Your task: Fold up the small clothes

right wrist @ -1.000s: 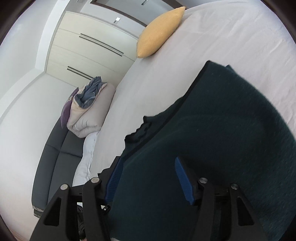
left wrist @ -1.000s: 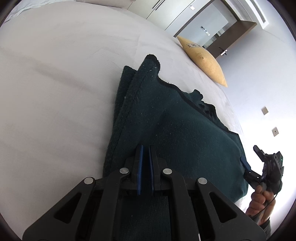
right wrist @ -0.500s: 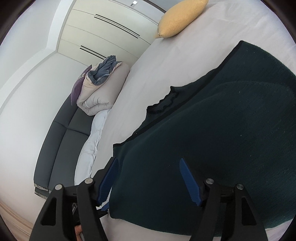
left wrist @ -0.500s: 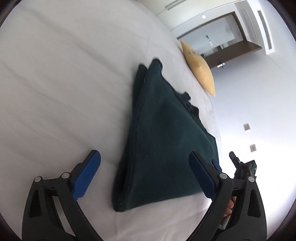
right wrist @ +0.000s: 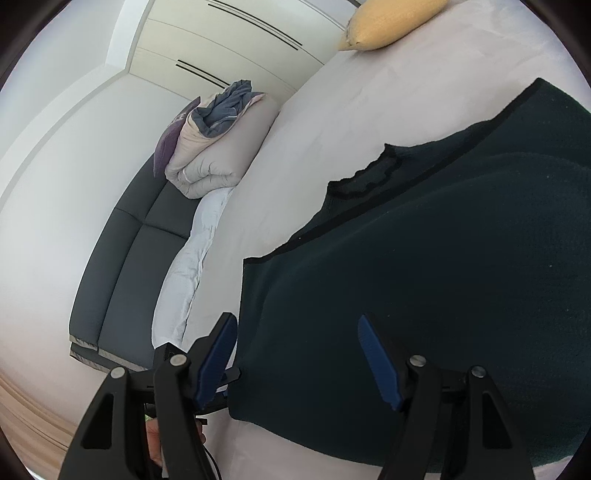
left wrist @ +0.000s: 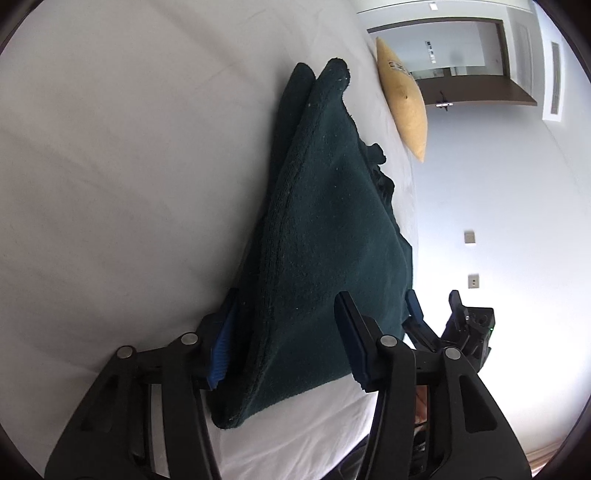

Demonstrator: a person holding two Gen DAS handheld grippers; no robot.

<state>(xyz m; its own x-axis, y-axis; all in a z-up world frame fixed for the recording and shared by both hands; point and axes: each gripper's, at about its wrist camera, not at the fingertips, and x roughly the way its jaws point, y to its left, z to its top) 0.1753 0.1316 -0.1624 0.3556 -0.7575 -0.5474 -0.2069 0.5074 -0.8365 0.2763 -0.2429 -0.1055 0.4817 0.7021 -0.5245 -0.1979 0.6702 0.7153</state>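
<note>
A dark green knitted garment lies folded on the white bed; it also shows in the right wrist view, with a black-trimmed collar edge. My left gripper is open, its blue pads on either side of the garment's near left corner, one pad against the folded edge. My right gripper is open, its pads straddling the garment's near right corner. The right gripper also shows in the left wrist view at the garment's far side.
A yellow pillow lies at the head of the bed, also in the right wrist view. A dark sofa with a rolled duvet stands beside the bed. A wardrobe and a doorway are behind.
My left gripper opened, letting go of the garment, drew back, then came in around the near corner with narrower jaws. My right gripper stayed open and shifted slightly back along the near edge.
</note>
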